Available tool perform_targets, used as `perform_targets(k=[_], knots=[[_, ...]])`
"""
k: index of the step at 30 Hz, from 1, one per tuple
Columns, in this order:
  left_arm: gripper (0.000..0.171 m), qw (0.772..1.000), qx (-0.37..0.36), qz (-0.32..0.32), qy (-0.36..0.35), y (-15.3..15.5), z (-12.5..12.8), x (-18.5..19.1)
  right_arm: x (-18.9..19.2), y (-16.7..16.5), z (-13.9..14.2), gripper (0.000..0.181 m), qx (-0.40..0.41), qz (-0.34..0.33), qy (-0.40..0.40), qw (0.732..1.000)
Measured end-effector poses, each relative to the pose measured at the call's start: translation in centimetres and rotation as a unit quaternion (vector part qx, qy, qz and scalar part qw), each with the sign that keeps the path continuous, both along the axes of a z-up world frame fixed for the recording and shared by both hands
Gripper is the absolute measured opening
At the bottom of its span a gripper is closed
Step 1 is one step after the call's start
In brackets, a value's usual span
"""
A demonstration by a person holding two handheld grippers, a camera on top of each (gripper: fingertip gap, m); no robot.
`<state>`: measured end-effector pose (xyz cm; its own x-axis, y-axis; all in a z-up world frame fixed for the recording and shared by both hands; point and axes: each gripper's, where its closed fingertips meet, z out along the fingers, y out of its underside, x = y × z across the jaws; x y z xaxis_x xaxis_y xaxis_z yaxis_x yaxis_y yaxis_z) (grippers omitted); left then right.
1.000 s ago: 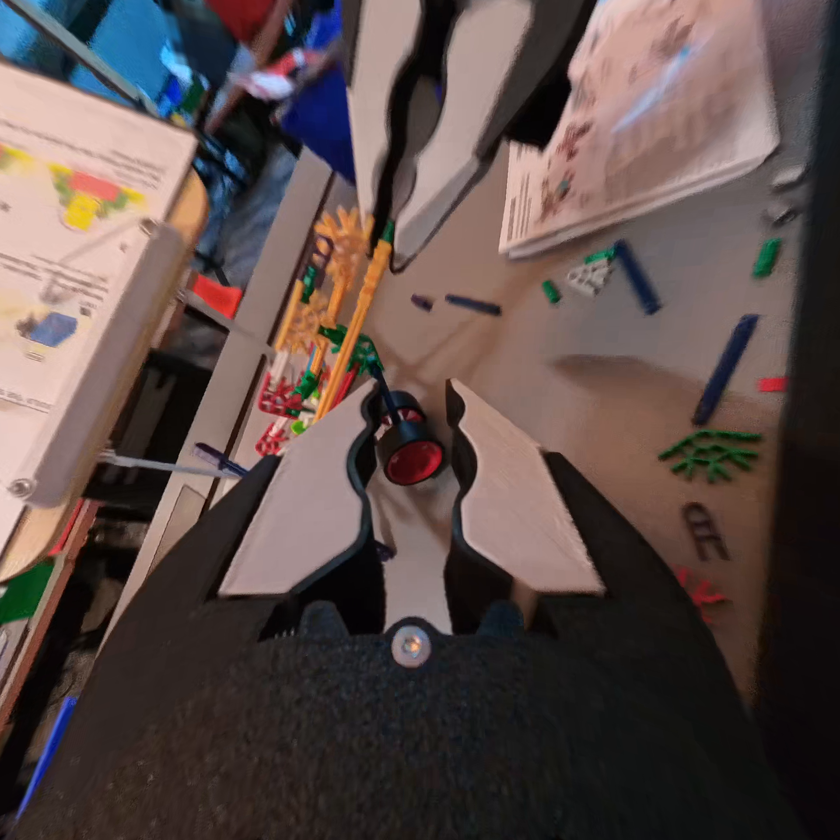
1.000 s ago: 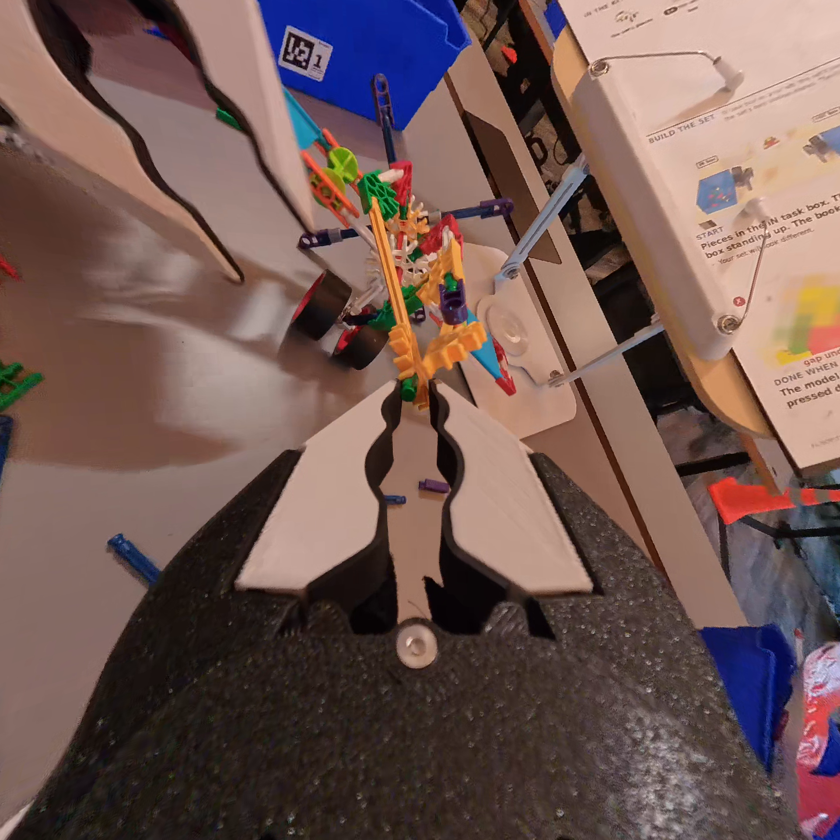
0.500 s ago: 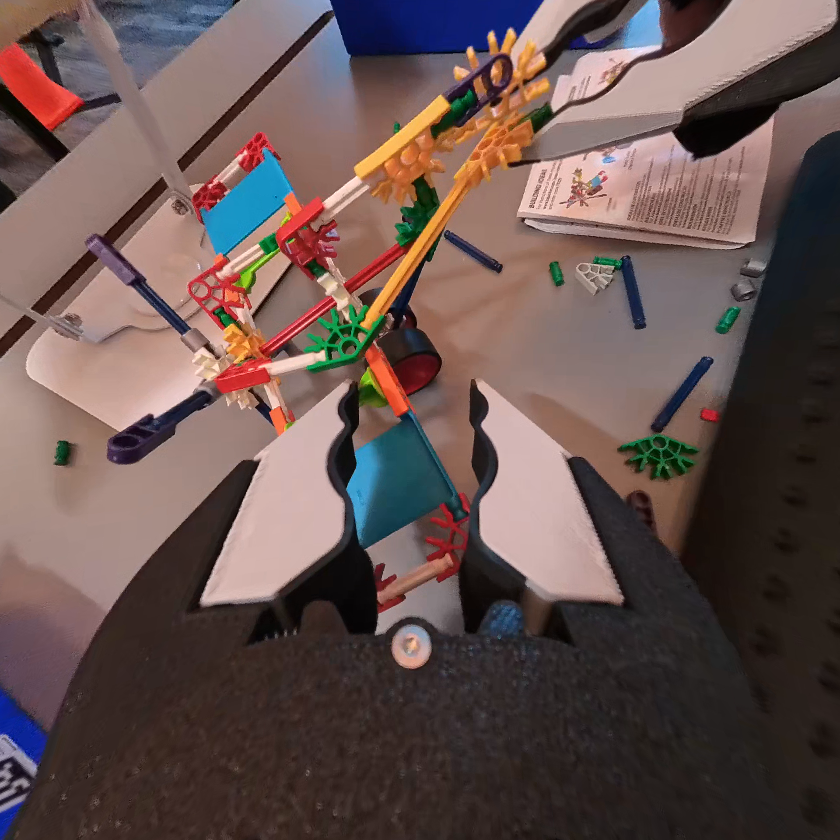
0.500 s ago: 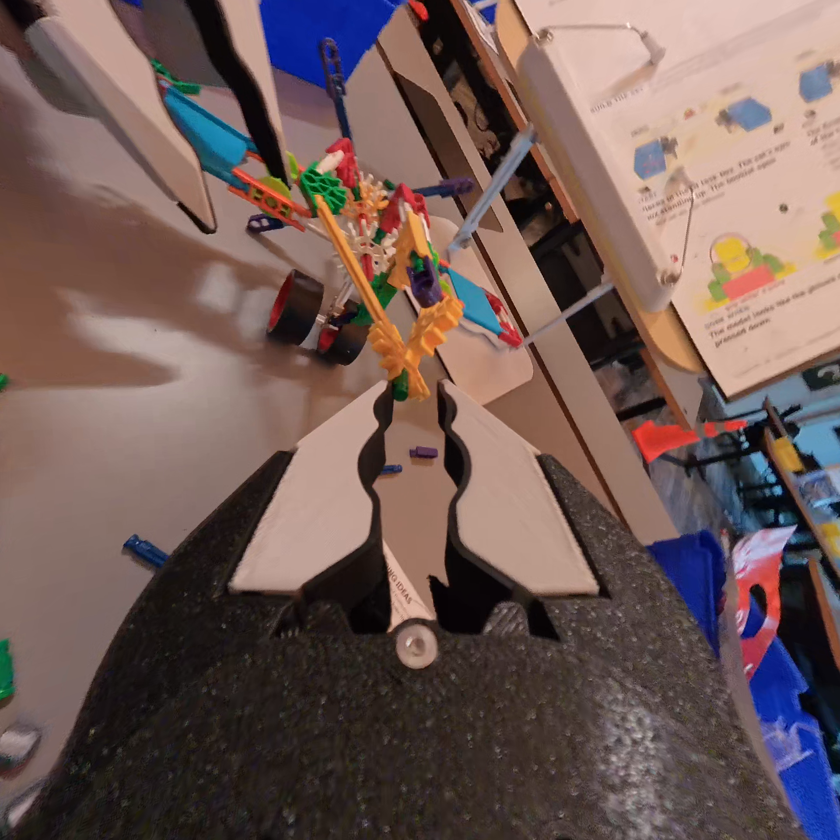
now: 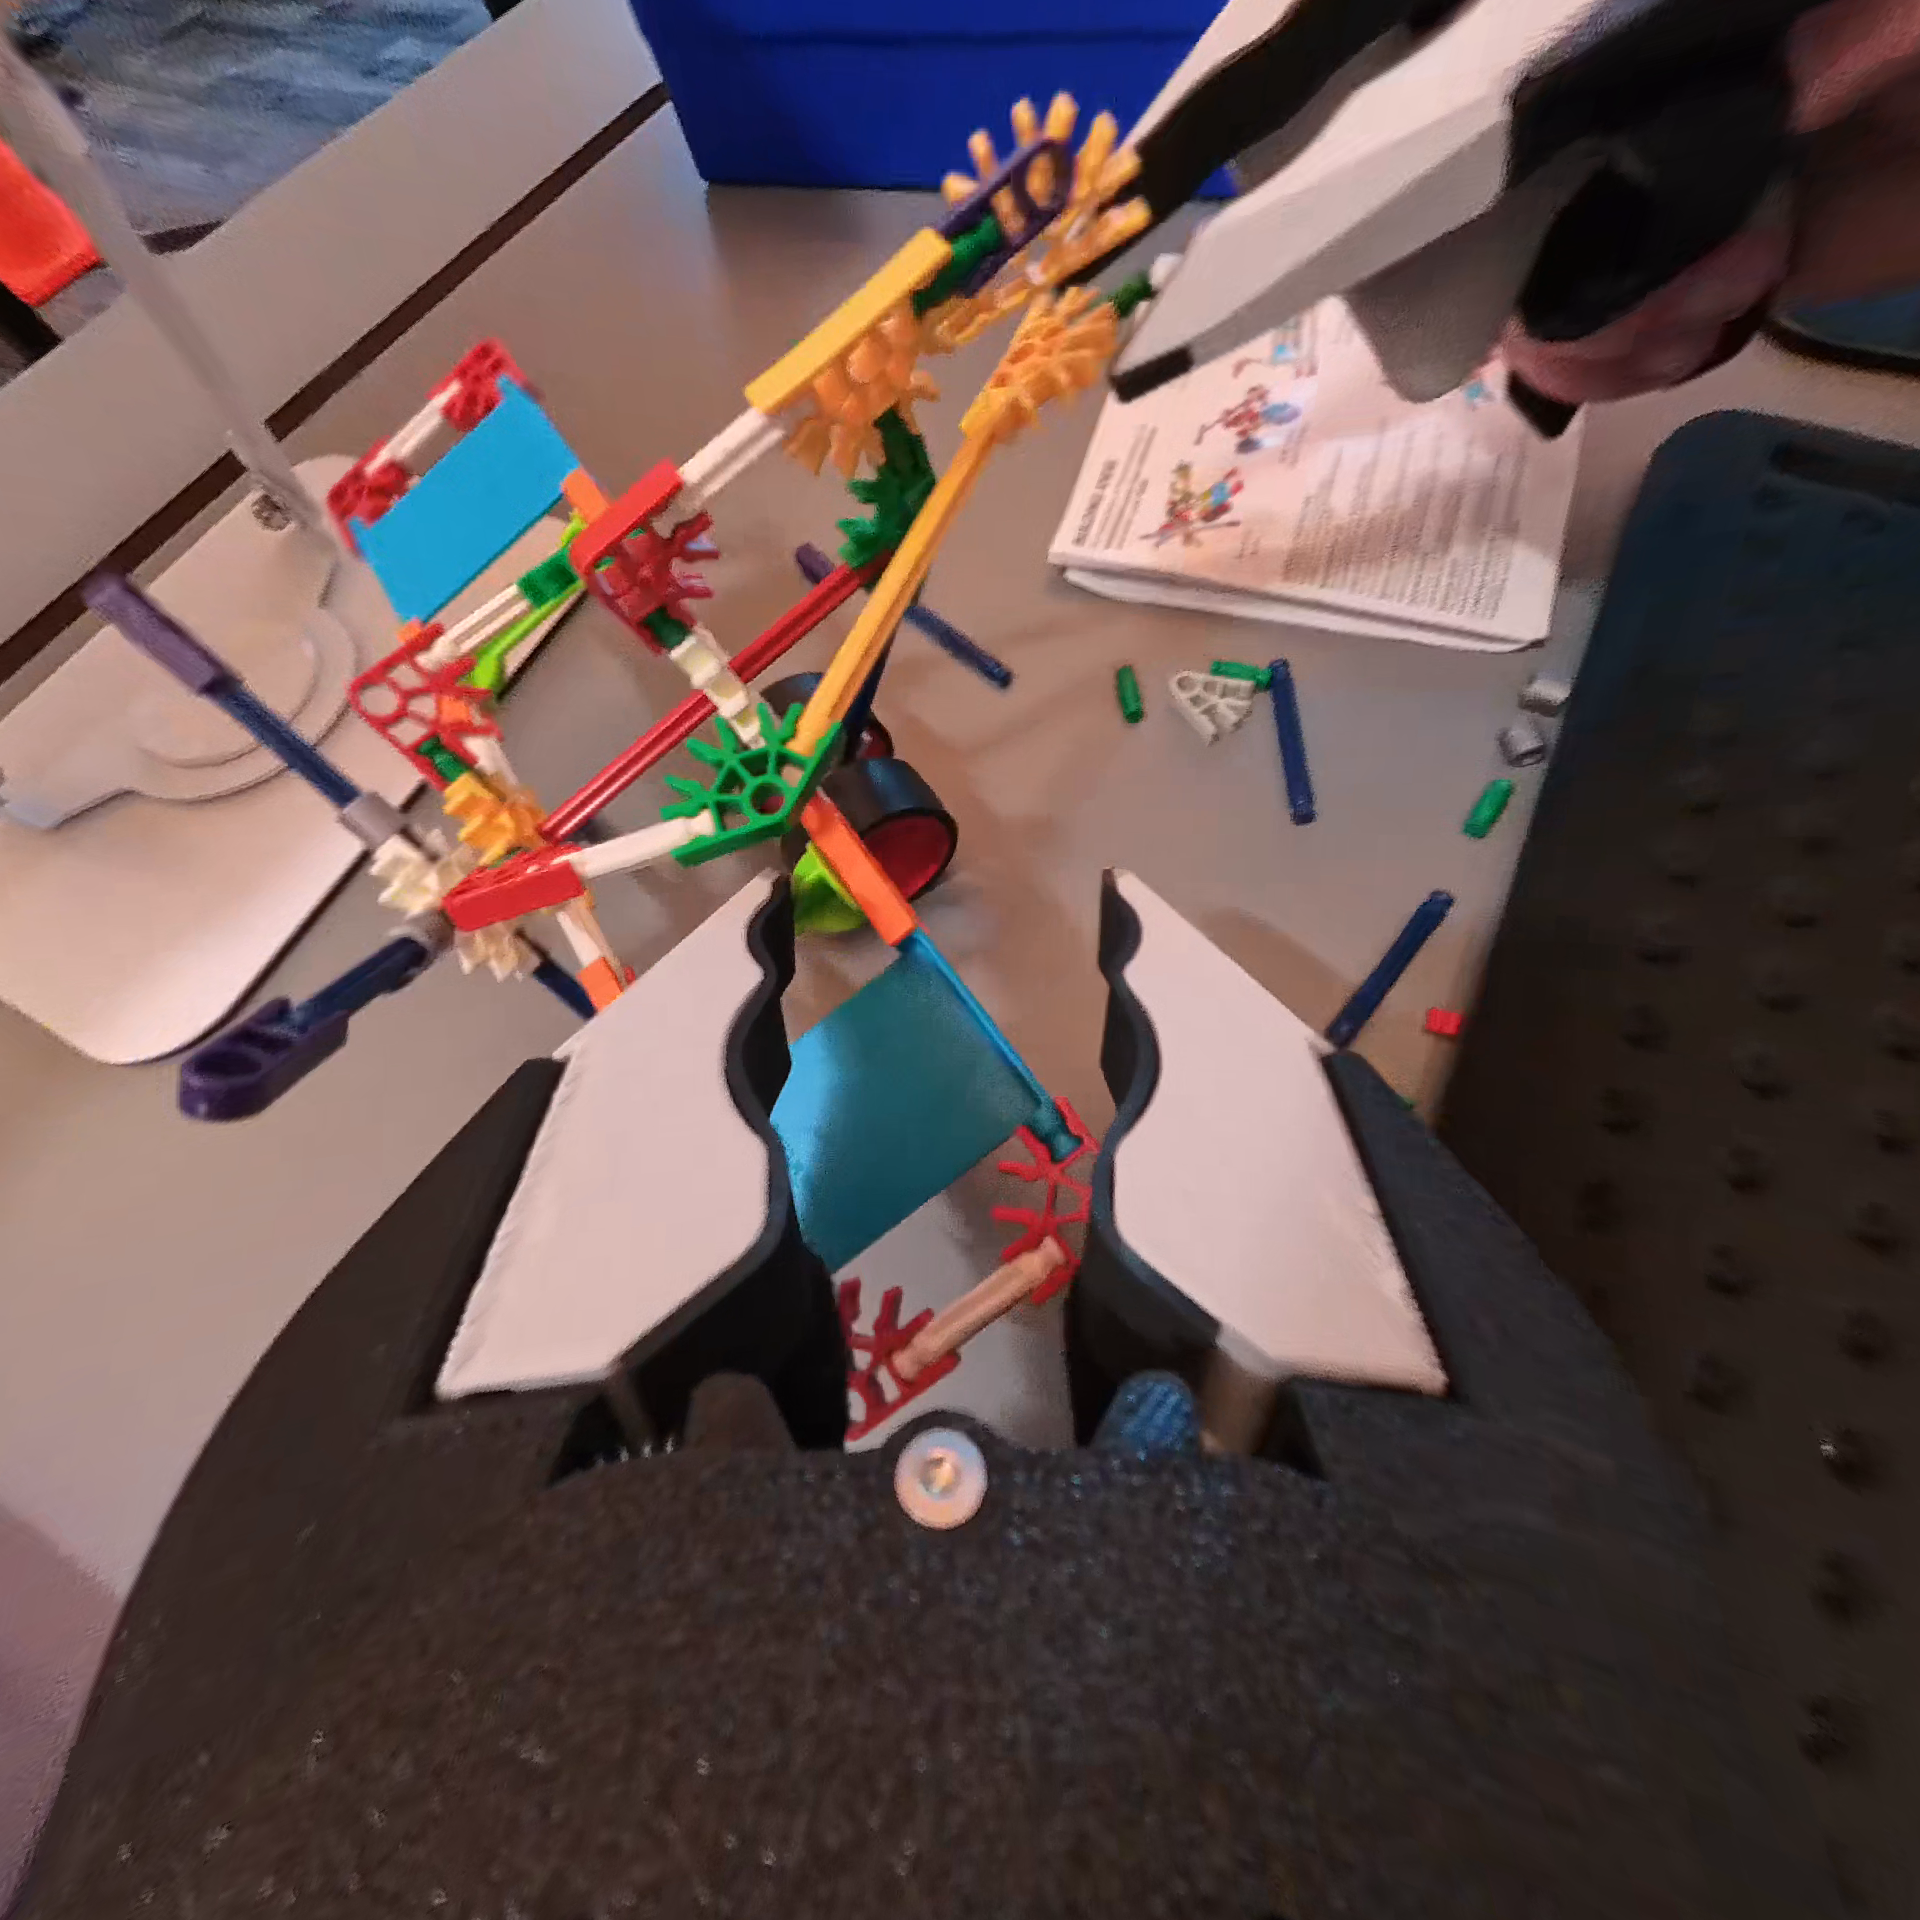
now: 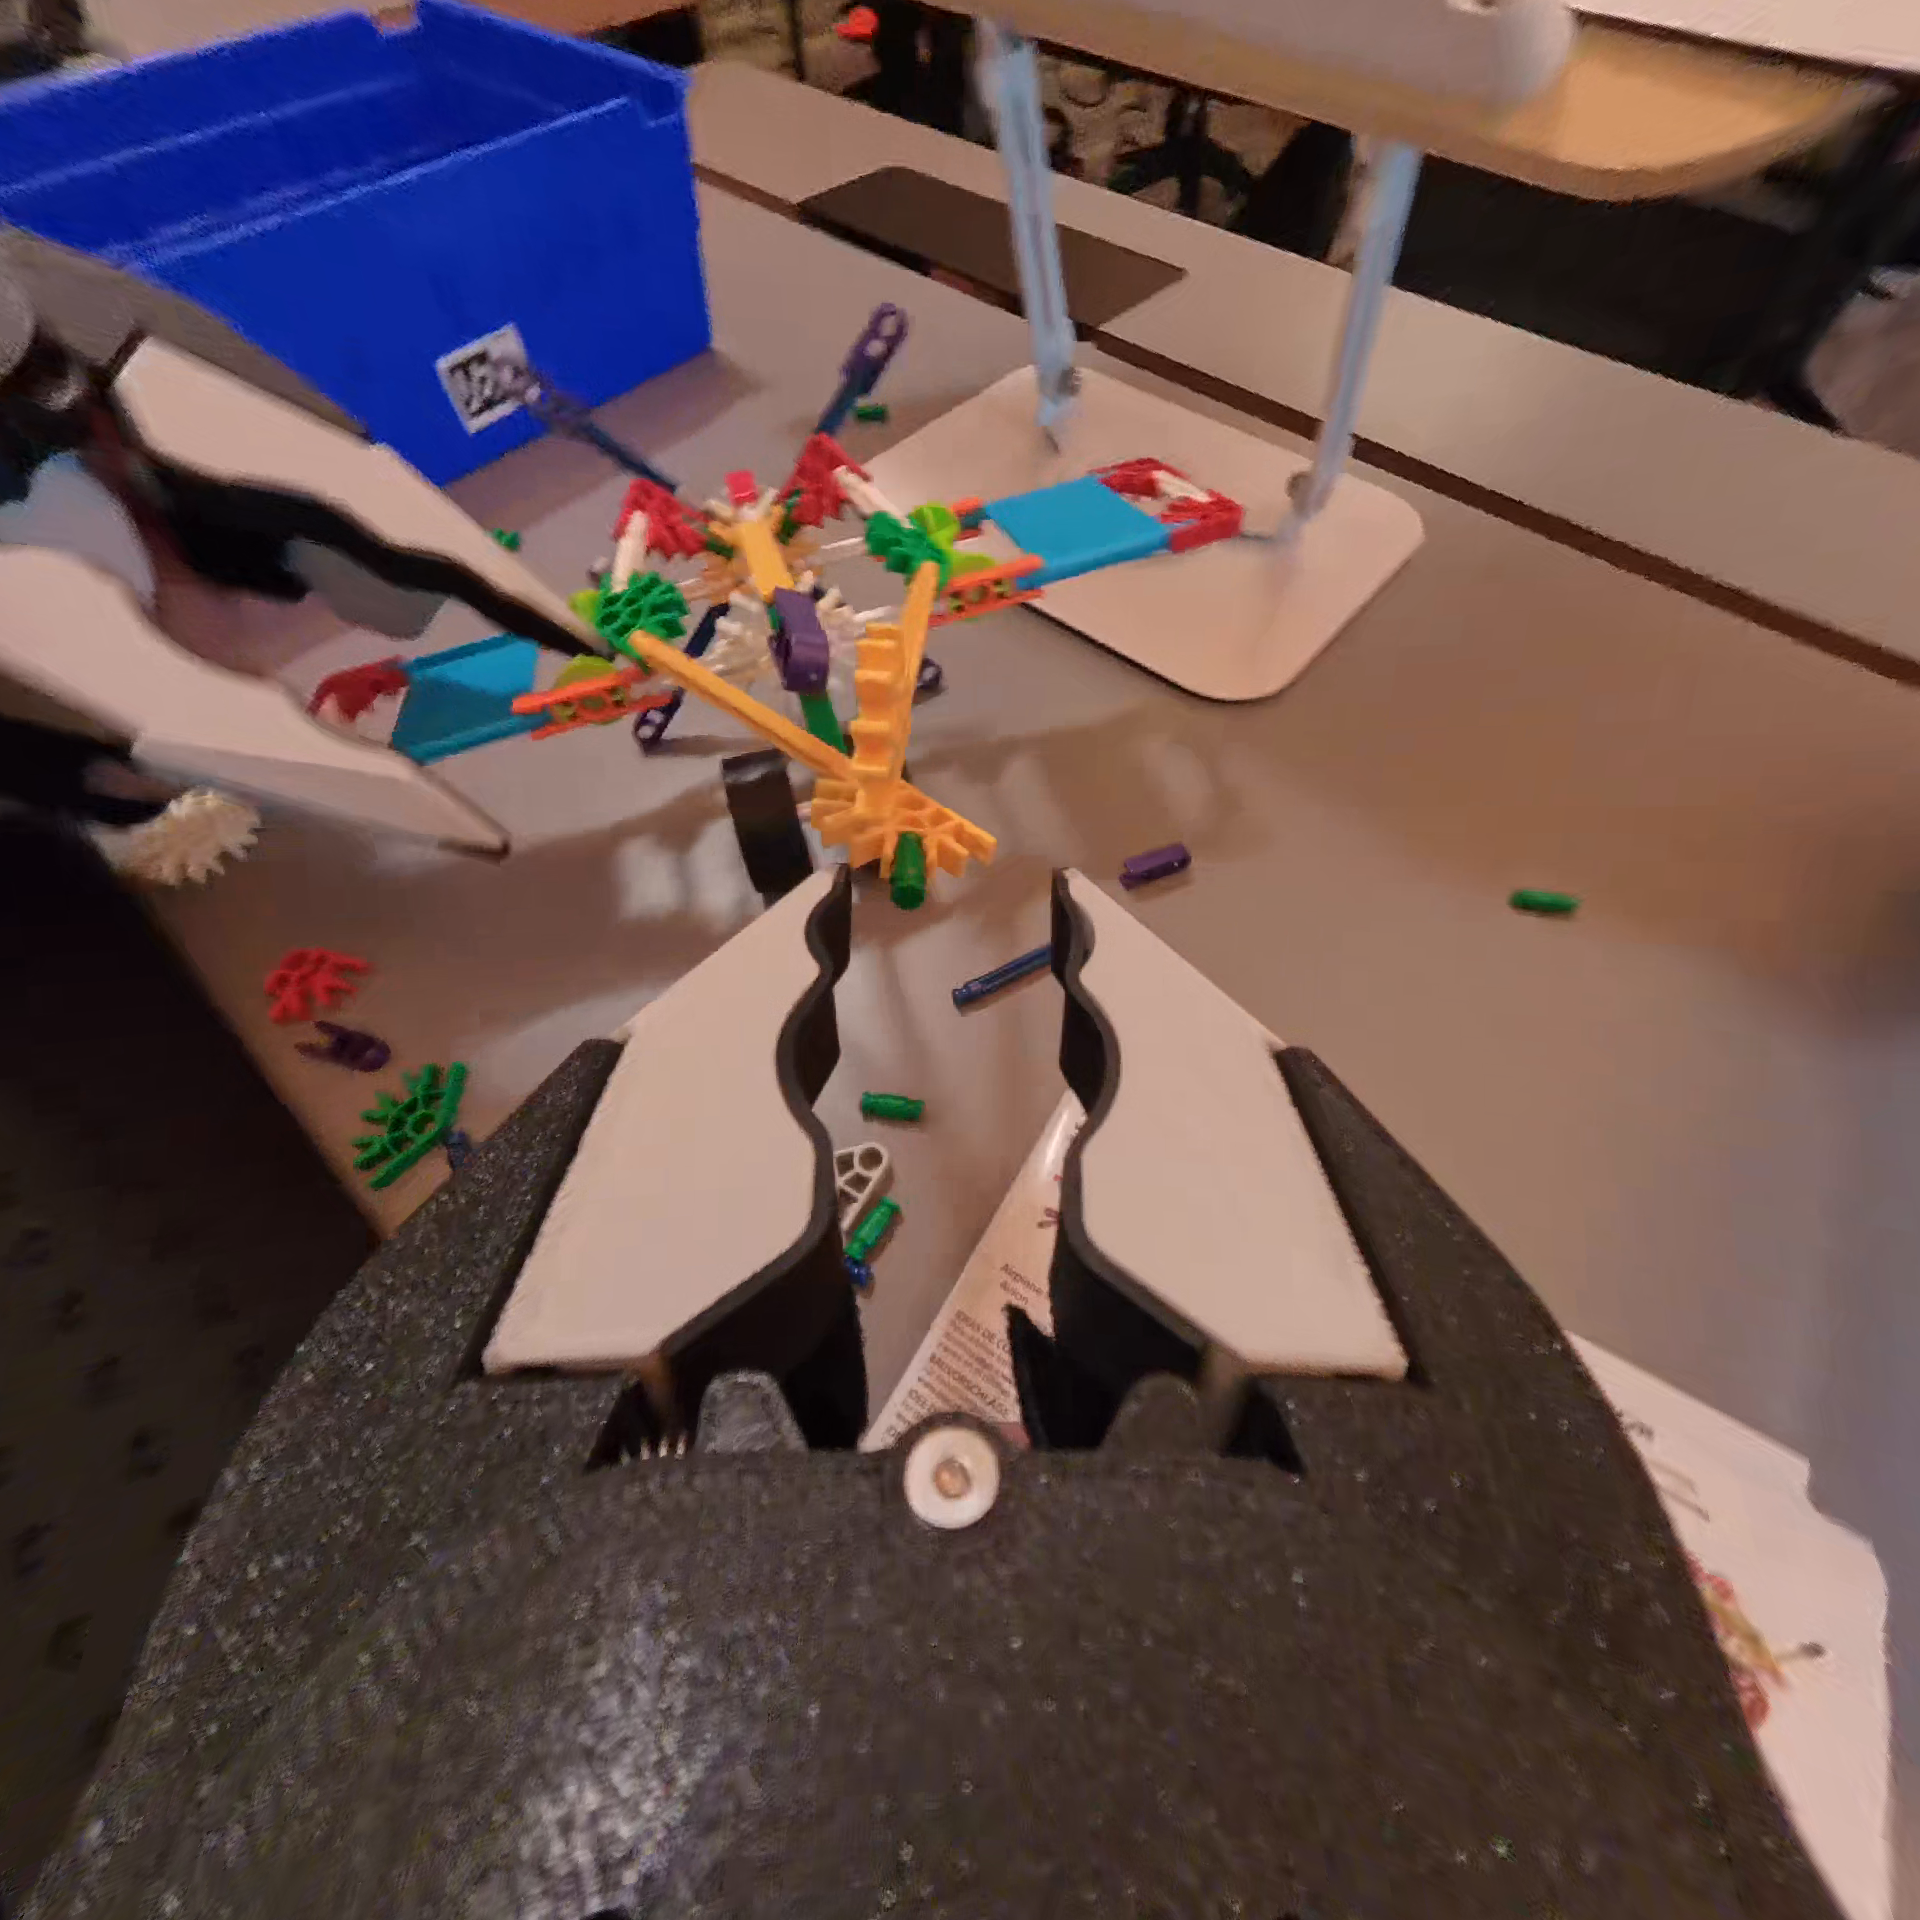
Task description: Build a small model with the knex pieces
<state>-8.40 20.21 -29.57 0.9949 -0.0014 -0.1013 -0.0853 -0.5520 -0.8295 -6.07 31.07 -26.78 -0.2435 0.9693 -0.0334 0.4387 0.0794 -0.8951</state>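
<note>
A colourful rod-and-connector model (image 5: 748, 790) stands tilted on the grey table, resting on a black wheel with a red hub (image 5: 904, 821). My left gripper (image 5: 940, 894) is open, and the model's near teal panel (image 5: 894, 1101) lies between its fingers. In the right wrist view this gripper (image 6: 545, 743) straddles that panel (image 6: 468, 696). My right gripper (image 6: 951, 881) is open, its tips just short of the yellow connector (image 6: 894, 821) with a green rod stub at the model's raised end. In the left wrist view it (image 5: 1132, 286) hovers at that connector (image 5: 1049, 353).
A blue bin (image 6: 364, 208) stands behind the model. A white stand base (image 6: 1195, 592) lies beside it, under the far teal panel. A paper booklet (image 5: 1320, 499) lies at the right. Loose blue rods (image 5: 1288, 738) and a green connector (image 6: 410, 1122) are scattered about. A dark mat (image 5: 1714, 935) borders the table.
My right gripper has opened and let go of the yellow connector it pinched. My left gripper has moved from the wheel to the teal panel and opened wider.
</note>
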Motion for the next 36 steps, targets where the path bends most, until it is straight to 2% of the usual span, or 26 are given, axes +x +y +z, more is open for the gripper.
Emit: perform_targets(k=[5,8,14,19,25,27,28,30,32,34,36], knots=[[0.063,1.000,-0.003,-0.012,0.007,1.1,-0.1,1.7,0.5,0.0,0.8,0.036,-0.201,0.019,-0.003,0.979],[0.066,1.000,0.002,-0.021,0.002,1.8,-0.1,2.8,0.2,0.5,0.3,0.033,-0.246,0.008,-0.015,0.969],[0.069,1.000,0.007,-0.016,0.003,2.5,0.1,3.4,0.6,1.8,-1.2,0.031,-0.233,-0.035,-0.026,0.971],[0.066,1.000,0.012,-0.014,-0.007,2.9,0.3,3.7,1.7,2.3,-1.5,0.042,-0.238,-0.056,-0.018,0.970],[0.068,1.000,0.011,-0.017,-0.003,3.5,0.1,4.2,1.5,2.4,-2.0,0.029,-0.272,-0.057,-0.024,0.960],[0.067,1.000,0.008,-0.019,-0.003,3.5,0.0,4.3,1.9,2.4,-1.9,0.033,-0.284,-0.060,-0.016,0.957],[0.067,1.000,0.009,-0.016,0.000,3.5,0.1,4.2,2.3,2.5,-1.8,0.040,-0.283,-0.061,-0.012,0.957],[0.067,1.000,0.012,-0.021,0.002,3.4,0.4,4.3,3.0,2.6,-1.1,0.049,-0.265,-0.056,0.014,0.962],[0.067,0.999,0.016,-0.027,0.007,3.4,0.9,4.5,3.8,2.5,0.1,0.048,-0.249,-0.034,0.038,0.967],[0.066,0.999,0.014,-0.036,0.022,3.3,1.3,4.4,4.2,2.5,0.4,0.044,-0.195,-0.017,0.045,0.980],[0.060,0.998,0.019,-0.048,0.040,3.2,2.3,4.2,4.3,2.7,-0.3,0.044,-0.108,0.001,0.029,0.994]])
